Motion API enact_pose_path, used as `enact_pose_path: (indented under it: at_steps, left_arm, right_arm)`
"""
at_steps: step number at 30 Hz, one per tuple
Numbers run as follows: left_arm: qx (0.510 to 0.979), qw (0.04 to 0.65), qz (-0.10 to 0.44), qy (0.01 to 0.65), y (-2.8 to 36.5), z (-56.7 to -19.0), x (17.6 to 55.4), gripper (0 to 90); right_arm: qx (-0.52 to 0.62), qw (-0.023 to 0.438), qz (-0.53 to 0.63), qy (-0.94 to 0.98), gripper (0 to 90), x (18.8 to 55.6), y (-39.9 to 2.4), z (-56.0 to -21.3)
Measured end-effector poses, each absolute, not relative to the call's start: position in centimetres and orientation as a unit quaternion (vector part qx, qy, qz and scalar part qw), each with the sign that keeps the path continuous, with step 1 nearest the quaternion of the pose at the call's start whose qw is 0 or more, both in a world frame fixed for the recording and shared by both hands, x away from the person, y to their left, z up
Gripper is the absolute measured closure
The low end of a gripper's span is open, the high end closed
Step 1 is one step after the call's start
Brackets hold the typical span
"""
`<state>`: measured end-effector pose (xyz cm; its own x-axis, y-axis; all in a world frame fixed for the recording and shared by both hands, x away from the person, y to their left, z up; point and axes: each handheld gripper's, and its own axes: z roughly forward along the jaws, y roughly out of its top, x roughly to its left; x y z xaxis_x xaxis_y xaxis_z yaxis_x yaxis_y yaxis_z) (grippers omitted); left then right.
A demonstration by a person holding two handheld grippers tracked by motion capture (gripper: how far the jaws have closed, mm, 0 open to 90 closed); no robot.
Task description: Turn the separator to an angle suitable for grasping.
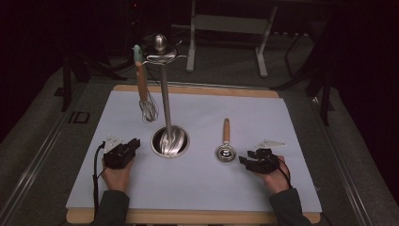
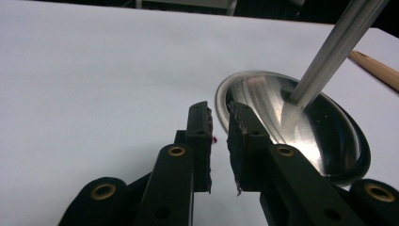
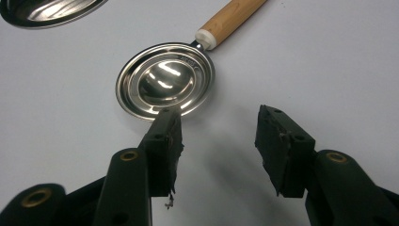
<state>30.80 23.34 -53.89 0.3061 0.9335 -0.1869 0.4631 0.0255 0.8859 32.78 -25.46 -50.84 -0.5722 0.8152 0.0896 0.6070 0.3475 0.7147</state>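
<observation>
A steel utensil stand [image 1: 165,101] rises from a round mirrored base [image 1: 170,141] in the middle of the white mat. From a hook at its top hangs a whisk [image 1: 145,94] with a wooden handle. A small steel ladle [image 1: 226,147] with a wooden handle lies flat to the right of the base. My left gripper [image 1: 135,142] rests low at the base's left; its jaws [image 2: 219,110] stand a narrow gap apart with nothing between them, close to the base's rim [image 2: 254,92]. My right gripper [image 1: 245,158] is open just right of the ladle bowl [image 3: 164,80], holding nothing.
The white mat [image 1: 244,108] covers a wooden tabletop whose edge [image 1: 188,216] shows at the front. Beyond the table stand a metal frame's legs [image 1: 226,28] on a dark floor. Cables trail from both grippers toward the front edge.
</observation>
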Motion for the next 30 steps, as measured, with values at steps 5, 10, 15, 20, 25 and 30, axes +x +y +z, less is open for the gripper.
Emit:
enact_pose_path:
  at_steps: [5,10,15,20,25,30]
  left_arm:
    - [0.660,0.471,0.254,0.527,23.0,-53.9,30.7,78.6]
    - [0.665,0.467,0.255,0.524,22.9,-53.9,30.7,78.0]
    - [0.667,0.464,0.256,0.523,22.8,-53.9,30.7,77.7]
    - [0.673,0.458,0.259,0.520,22.7,-53.9,30.8,76.7]
    - [0.675,0.457,0.256,0.519,22.7,-53.9,30.8,76.1]
    - [0.677,0.453,0.257,0.520,22.5,-53.9,30.9,75.4]
  right_arm:
    - [0.439,0.143,0.363,0.810,50.9,32.7,-25.2,-50.9]
    - [0.436,0.146,0.361,0.811,51.0,32.9,-24.9,-50.7]
    - [0.435,0.150,0.368,0.808,51.3,33.4,-24.4,-49.9]
    - [0.439,0.153,0.363,0.807,54.7,34.6,-23.4,-49.9]
    - [0.447,0.155,0.353,0.807,61.0,36.1,-22.4,-50.1]
    - [0.450,0.149,0.339,0.812,69.4,37.7,-21.2,-50.1]
